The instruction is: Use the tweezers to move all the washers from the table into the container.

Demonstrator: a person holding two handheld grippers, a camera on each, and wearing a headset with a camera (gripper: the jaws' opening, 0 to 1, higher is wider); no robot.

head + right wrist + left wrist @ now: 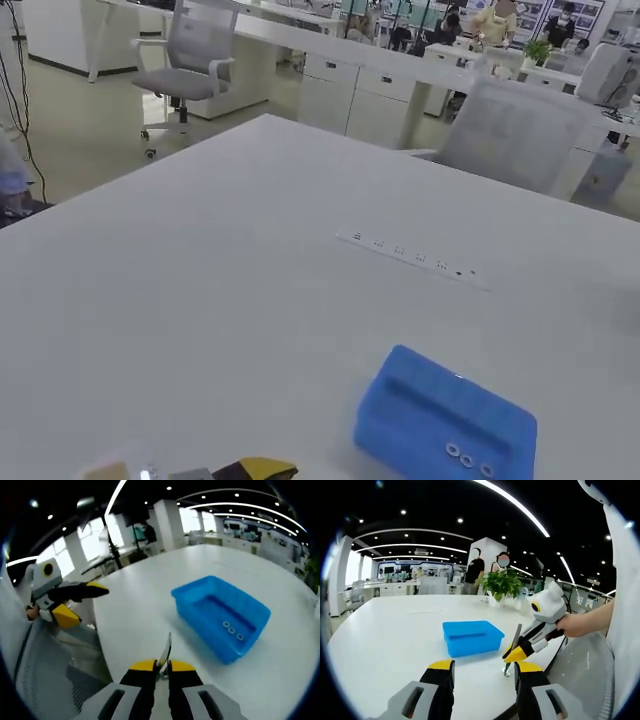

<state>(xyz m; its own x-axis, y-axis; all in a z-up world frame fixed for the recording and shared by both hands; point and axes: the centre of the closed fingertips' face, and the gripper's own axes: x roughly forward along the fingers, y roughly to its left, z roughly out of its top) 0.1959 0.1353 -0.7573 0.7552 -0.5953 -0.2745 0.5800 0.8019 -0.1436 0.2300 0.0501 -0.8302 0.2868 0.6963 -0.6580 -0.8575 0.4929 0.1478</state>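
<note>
My right tool (162,668) grips the tweezers (165,650), left tool (485,666) open; three washers (233,630) sit in the container (197,625), so I'd scan the counter (132,617) slowly.

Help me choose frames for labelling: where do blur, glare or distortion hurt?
Head view: motion-blurred throughout, yet the washers in the blue container are countable. Left gripper view: strong fisheye bending, bright ceiling strips, container sharp. Right gripper view: fisheye curve too; the tweezers in the right gripper look slightly soft.
</note>
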